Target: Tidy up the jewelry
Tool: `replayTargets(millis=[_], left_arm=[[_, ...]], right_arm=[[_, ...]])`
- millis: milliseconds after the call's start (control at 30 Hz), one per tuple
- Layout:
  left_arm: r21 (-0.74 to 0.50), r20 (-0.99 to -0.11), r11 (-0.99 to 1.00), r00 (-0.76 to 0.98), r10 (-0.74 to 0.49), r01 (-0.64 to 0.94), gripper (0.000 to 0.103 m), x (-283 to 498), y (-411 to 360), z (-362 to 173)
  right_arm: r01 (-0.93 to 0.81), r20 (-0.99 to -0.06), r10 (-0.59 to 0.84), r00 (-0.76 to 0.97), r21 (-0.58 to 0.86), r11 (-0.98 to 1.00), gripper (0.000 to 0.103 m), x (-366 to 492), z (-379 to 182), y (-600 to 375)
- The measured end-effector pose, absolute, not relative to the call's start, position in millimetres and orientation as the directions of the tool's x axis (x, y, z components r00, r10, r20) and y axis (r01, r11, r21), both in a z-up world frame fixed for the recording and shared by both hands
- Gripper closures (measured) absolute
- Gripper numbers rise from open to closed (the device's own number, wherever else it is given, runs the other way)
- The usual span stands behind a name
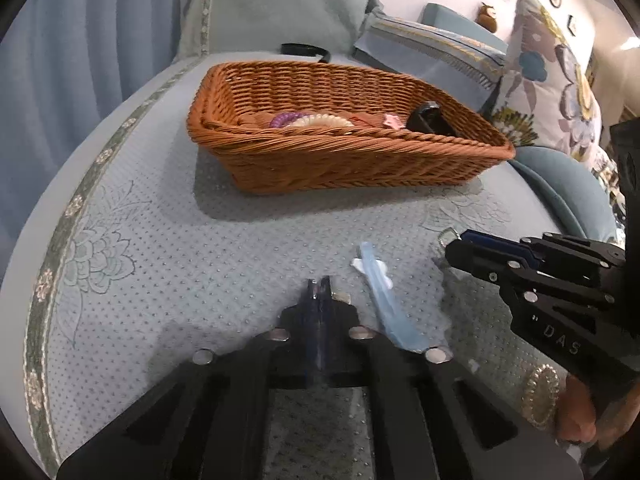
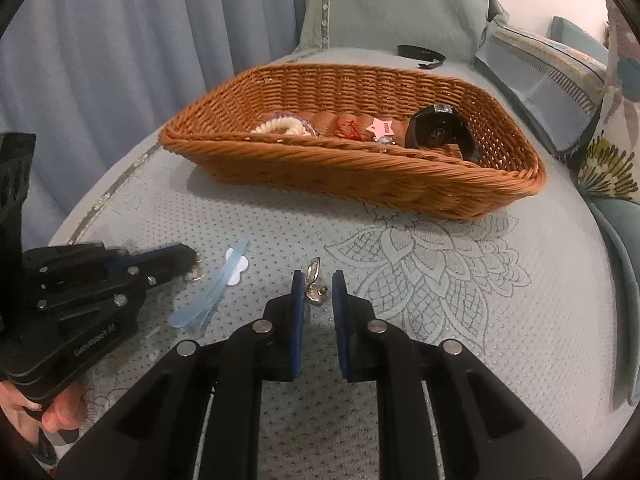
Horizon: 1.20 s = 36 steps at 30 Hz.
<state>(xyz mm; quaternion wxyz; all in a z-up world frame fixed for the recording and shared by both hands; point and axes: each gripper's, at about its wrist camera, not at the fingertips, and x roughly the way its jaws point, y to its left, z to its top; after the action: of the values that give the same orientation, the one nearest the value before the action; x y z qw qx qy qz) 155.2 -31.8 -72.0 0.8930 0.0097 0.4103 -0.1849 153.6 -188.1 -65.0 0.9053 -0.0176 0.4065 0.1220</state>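
A brown wicker basket (image 1: 340, 168) (image 2: 360, 176) stands on the light blue cushion and holds a purple and a cream bracelet (image 1: 320, 121), a red cord, a pink star clip (image 2: 382, 127) and a black watch (image 2: 438, 132). A light blue hair clip (image 1: 384, 296) (image 2: 216, 288) lies in front of it. My left gripper (image 1: 320, 286) (image 2: 190, 258) is shut on a small silver metal piece (image 2: 194, 276), low over the cushion. My right gripper (image 2: 316, 280) (image 1: 460, 246) is open, with a small silver keyring charm (image 2: 314, 284) lying between its fingers.
A black band (image 2: 422, 54) lies behind the basket. A folded blue cushion (image 2: 540, 68) and a floral pillow (image 1: 552, 80) sit to the right. A pearl-rimmed oval brooch (image 1: 540, 394) lies by the right hand. A curtain (image 2: 120, 40) hangs to the left.
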Motion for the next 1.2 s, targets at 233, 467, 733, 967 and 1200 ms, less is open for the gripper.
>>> replayTargets(millis=[233, 467, 733, 967, 1200], left_arm=[[-0.164, -0.707, 0.917, 0.604, -0.367, 0.364, 0.103, 149.0, -29.6, -66.5], [-0.225, -0.661, 0.895, 0.615, -0.43, 0.385, 0.103, 144.9, -19.5, -56.9], [-0.295, -0.658, 0.89, 0.602, -0.452, 0.347, 0.074, 157.7, -3.4, -58.2], [-0.19, -0.723, 0.91, 0.574, -0.384, 0.37, 0.086, 163.6, -25.2, -68.0], [-0.186, -0.737, 0.907, 0.557, -0.383, 0.378, 0.098, 167.0, -27.2, -72.5]], right_arm=[[-0.246, -0.718, 0.242, 0.652, 0.101, 0.964, 0.091, 146.3, -58.3, -193.6], [-0.246, -0.703, 0.255, 0.664, 0.116, 0.962, 0.091, 141.9, -53.9, -197.6], [-0.244, -0.707, 0.27, 0.654, 0.14, 0.96, 0.091, 145.2, -55.5, -201.8], [-0.253, -0.712, 0.268, 0.649, 0.13, 0.959, 0.091, 146.5, -57.8, -197.6], [-0.256, -0.714, 0.257, 0.651, 0.112, 0.96, 0.091, 146.0, -58.9, -192.4]])
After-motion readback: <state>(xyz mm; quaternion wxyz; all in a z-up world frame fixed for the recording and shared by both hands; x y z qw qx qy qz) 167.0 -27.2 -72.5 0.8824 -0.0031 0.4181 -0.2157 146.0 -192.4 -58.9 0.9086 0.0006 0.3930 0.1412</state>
